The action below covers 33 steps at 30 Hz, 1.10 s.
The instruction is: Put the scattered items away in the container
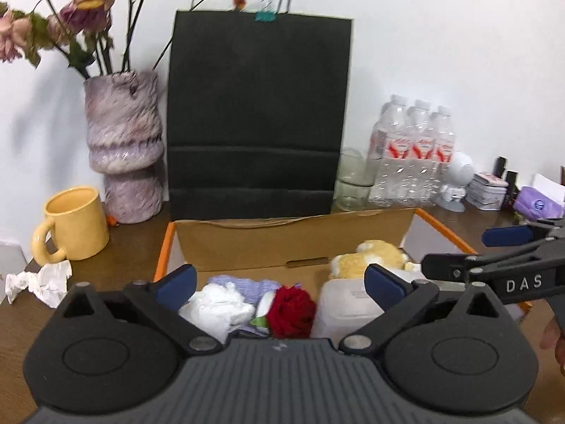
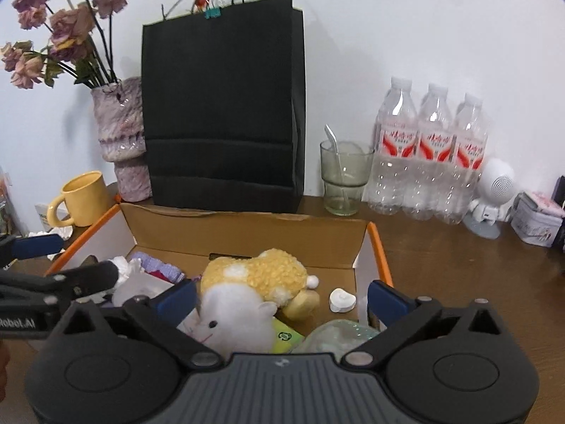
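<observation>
An open cardboard box [image 1: 293,236] [image 2: 247,233] with orange edges sits in front of me. It holds crumpled white paper [image 1: 215,307], a red rose [image 1: 291,307], purple cloth [image 1: 243,284], a white plastic tub [image 1: 348,309] and a yellow-and-white plush toy [image 1: 370,256] [image 2: 254,282]. A small white shell-like piece [image 2: 342,299] and a green packet [image 2: 286,337] also lie inside. My left gripper [image 1: 280,282] is open and empty over the box's left half. My right gripper [image 2: 282,300] is open and empty over the plush toy. Crumpled white paper [image 1: 39,282] lies on the table left of the box.
A black paper bag [image 1: 257,116] stands behind the box. A vase of dried roses [image 1: 123,148] and a yellow mug [image 1: 70,226] are at the left. A glass with a spoon [image 2: 344,180], water bottles [image 2: 430,155], a white robot figure [image 2: 492,194] and a tin [image 2: 536,224] are at the right.
</observation>
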Available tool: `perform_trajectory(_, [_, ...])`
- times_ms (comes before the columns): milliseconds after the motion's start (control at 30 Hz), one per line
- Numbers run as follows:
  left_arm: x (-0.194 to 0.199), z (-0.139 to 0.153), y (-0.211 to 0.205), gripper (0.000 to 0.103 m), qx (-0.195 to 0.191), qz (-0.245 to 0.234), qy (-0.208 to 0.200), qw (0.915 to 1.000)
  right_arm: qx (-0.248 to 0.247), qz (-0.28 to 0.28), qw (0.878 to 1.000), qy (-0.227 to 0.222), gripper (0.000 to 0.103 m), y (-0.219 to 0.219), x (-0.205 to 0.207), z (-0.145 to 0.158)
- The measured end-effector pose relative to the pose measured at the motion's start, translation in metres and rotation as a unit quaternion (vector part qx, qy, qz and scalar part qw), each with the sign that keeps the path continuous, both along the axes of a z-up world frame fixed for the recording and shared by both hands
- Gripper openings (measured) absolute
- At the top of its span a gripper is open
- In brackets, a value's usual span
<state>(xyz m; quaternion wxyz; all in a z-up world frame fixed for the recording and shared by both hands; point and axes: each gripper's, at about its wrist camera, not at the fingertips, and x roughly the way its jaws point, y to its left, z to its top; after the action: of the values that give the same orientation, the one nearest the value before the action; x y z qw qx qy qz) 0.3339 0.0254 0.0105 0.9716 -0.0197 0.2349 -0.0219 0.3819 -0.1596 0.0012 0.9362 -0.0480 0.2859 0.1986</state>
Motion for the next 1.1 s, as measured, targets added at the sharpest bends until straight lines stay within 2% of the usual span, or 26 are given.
perform_trajectory(400, [-0.018, 0.017, -0.006, 0.103, -0.015, -0.005, -0.011, 0.9998, 0.016, -0.002, 0.999, -0.027, 0.103, -0.008, -0.024, 0.024])
perform_trajectory(700, [-0.042, 0.025, -0.006, 0.103, -0.026, 0.004, -0.016, 0.9995, 0.015, 0.002, 1.0, -0.022, 0.103, -0.013, -0.048, 0.028])
perform_trajectory(967, [-0.073, 0.036, -0.009, 0.103, -0.032, 0.025, 0.006, 0.9991, 0.015, 0.013, 1.0, -0.015, 0.103, -0.018, -0.084, 0.042])
perform_trajectory(1100, [-0.093, 0.043, -0.015, 0.103, -0.019, 0.029, 0.011, 0.9993, 0.009, 0.025, 1.0, -0.011, 0.103, -0.019, -0.106, 0.049])
